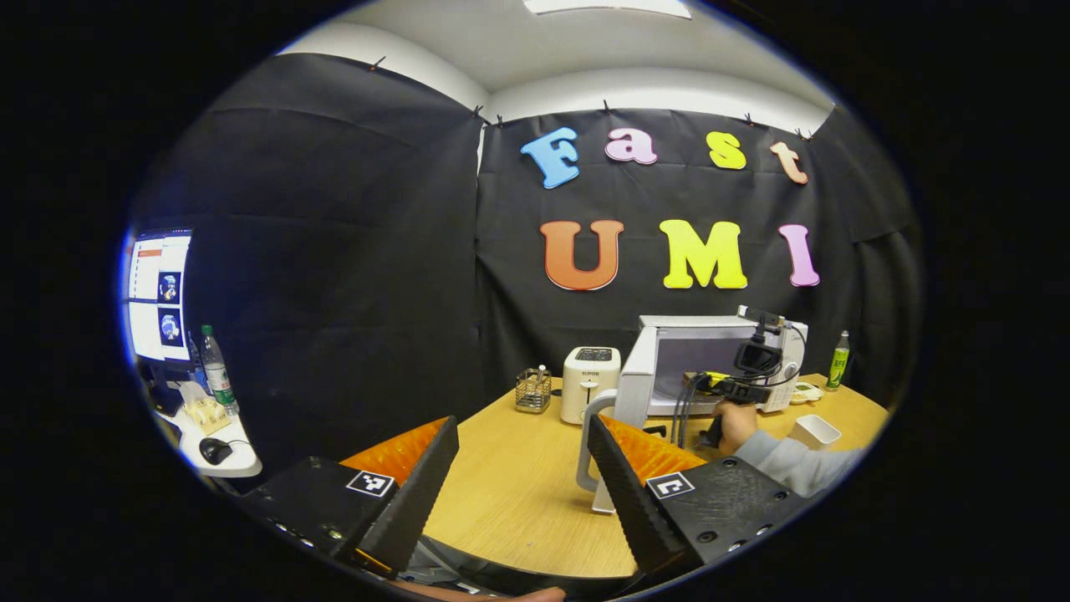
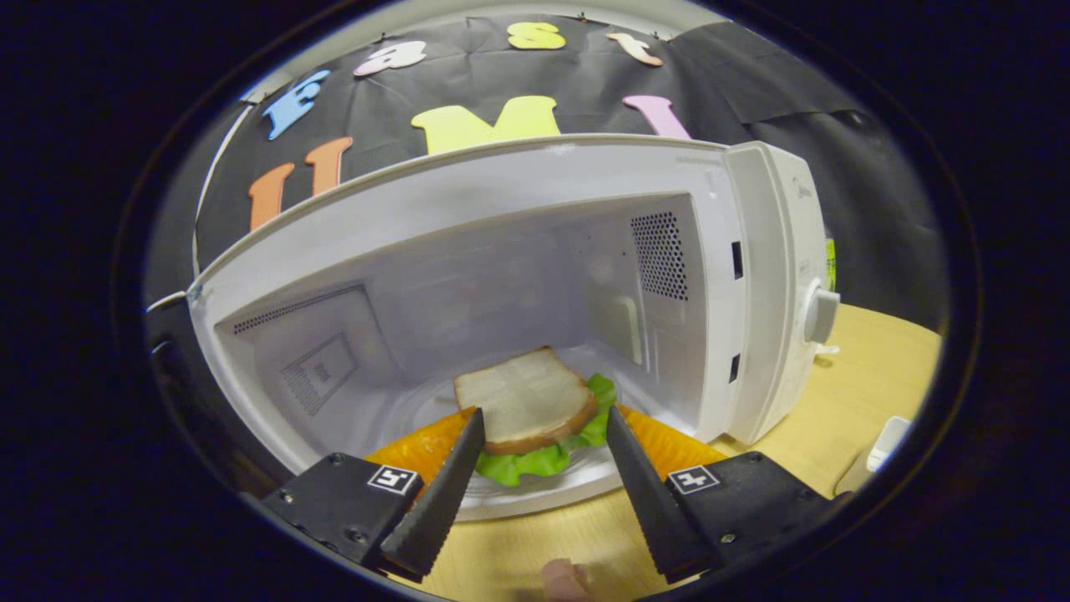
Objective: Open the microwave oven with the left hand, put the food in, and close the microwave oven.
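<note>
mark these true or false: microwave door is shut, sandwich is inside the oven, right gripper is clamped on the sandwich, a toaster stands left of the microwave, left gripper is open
1. The microwave door is shut. False: the door is swung open.
2. The sandwich lies inside the oven. True.
3. The right gripper is clamped on the sandwich. False: its fingers stand spread on either side of it, not pressing.
4. In the left gripper view a toaster stands left of the microwave on the table. True.
5. The left gripper is open. True.

Wooden table (image 1: 518, 502): microwave (image 1: 669, 368), toaster (image 1: 590, 380), cup (image 1: 815, 431).
</note>
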A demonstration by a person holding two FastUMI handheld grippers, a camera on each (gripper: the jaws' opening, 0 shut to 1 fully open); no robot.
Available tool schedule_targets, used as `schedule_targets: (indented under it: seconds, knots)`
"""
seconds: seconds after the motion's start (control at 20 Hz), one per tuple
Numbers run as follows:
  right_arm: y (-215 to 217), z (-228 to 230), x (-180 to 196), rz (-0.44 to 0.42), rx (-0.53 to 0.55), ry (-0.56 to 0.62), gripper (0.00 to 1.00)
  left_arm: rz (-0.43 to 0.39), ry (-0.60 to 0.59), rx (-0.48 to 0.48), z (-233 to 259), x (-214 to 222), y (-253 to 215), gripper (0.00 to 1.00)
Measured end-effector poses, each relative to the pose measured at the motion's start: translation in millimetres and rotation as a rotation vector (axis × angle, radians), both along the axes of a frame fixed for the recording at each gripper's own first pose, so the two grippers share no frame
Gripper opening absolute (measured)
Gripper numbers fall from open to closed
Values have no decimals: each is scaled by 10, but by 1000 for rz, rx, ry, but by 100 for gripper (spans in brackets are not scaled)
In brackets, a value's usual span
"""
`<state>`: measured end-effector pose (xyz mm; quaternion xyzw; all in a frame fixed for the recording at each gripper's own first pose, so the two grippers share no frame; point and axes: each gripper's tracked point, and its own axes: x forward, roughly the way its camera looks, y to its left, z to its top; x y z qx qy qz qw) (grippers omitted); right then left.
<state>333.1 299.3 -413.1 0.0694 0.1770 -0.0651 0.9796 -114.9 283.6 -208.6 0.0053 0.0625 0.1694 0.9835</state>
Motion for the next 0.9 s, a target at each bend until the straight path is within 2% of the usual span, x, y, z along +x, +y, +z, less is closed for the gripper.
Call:
schedule_targets:
  seconds: [0.15, 0.3, 0.35, 0.4, 0.45, 0.5, 0.55, 0.65, 0.7, 0.8, 0.9]
  knots:
    - [-4, 279, -265, 106, -23, -30, 89, 16, -11, 6, 1, 146, 161, 94]
    - [-38, 632, -686, 210, -42, -48, 97, 38, 42, 12, -230, 310, 362, 94]
    - [-52, 803, -834, 263, -62, -71, 97, 50, 56, 9, -298, 370, 446, 94]
    - [-101, 976, -982, 295, -87, -99, 92, 50, 63, -2, -333, 425, 485, 94]
    - [-184, 1124, -1118, 314, -114, -129, 92, 48, 64, -15, -376, 489, 518, 95]
    - [-245, 1275, -1247, 330, -133, -159, 97, 37, 60, -26, -424, 529, 535, 95]
    - [-304, 1388, -1371, 343, -141, -177, 97, 33, 62, -32, -469, 577, 563, 89]
    - [-420, 1537, -1586, 364, -141, -191, 97, 55, 49, -18, -528, 653, 718, 55]
    - [-465, 1627, -1693, 371, -138, -194, 97, 68, 42, -23, -534, 677, 773, 57]
    - [-532, 1840, -1920, 397, -140, -213, 97, 60, 29, -60, -569, 761, 833, 10]
    - [-644, 2037, -2165, 404, -149, -240, 97, -3, 21, -107, -660, 909, 760, 1]
